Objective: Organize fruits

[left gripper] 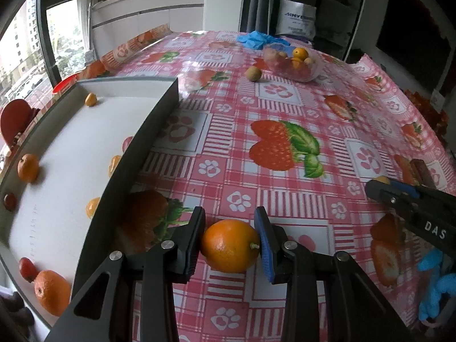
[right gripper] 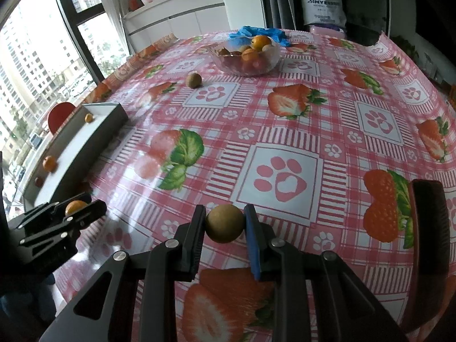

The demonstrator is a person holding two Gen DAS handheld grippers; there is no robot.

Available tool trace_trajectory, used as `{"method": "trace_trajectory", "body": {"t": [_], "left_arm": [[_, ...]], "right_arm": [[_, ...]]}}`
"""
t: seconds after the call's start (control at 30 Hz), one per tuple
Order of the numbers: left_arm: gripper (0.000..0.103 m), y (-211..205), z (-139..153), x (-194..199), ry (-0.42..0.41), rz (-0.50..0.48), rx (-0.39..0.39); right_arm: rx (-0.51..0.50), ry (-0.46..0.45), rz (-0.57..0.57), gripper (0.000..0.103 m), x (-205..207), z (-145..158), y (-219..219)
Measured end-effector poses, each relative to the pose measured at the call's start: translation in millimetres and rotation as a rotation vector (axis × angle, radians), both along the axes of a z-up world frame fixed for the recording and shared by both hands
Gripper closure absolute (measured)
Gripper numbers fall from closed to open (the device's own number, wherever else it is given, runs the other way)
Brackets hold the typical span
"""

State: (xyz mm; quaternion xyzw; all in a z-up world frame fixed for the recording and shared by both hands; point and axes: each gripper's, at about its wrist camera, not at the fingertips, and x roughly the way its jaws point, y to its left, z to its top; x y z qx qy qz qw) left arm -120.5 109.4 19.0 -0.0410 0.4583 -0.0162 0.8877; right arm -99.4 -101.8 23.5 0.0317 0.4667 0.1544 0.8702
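On glossy checked tablecloth (right gripper: 285, 119) | left hand-held gripper (left gripper: 230, 242) clamps smooth oval kumquat (left gripper: 229, 245) | right hand-held gripper (right gripper: 225, 223) clamps matte round longan (right gripper: 224, 223)

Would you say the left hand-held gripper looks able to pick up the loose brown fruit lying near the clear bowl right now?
Probably not yet: the left hand-held gripper is shut on an orange fruit. The table between it and the brown fruit beside the clear bowl looks unobstructed.

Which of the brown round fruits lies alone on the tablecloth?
The brown fruit left of the glass bowl; another is gripped by the right gripper.
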Motion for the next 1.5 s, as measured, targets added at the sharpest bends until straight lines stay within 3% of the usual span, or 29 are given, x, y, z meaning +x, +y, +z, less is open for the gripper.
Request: {"method": "trace_trajectory", "body": {"t": [0.37, 0.8, 1.13, 1.5], "left_arm": [[0.066, 14.1, 40.1, -2.2, -0.082, -0.031, -0.052], [0.066, 86.1, 76.6, -5.3, -0.151, 0.028, -0.005], [0.066, 161.3, 65.3, -3.7, -0.140, 0.171, 0.008], [0.066, 208.5, 37.5, -7.6, -0.097, 0.285, -0.021]], "right_arm": [[0.058, -0.018, 0.031, 0.073, 10.2, 31.9, 35.7], [0.133, -0.086, 0.116, 0.073, 21.1, 78.0, 119.5], [0.140, -0.065, 0.272, 0.073, 34.0, 85.1, 223.0], [0.145, 0.058, 0.377, 0.073, 50.5, 52.7, 290.8]]}}
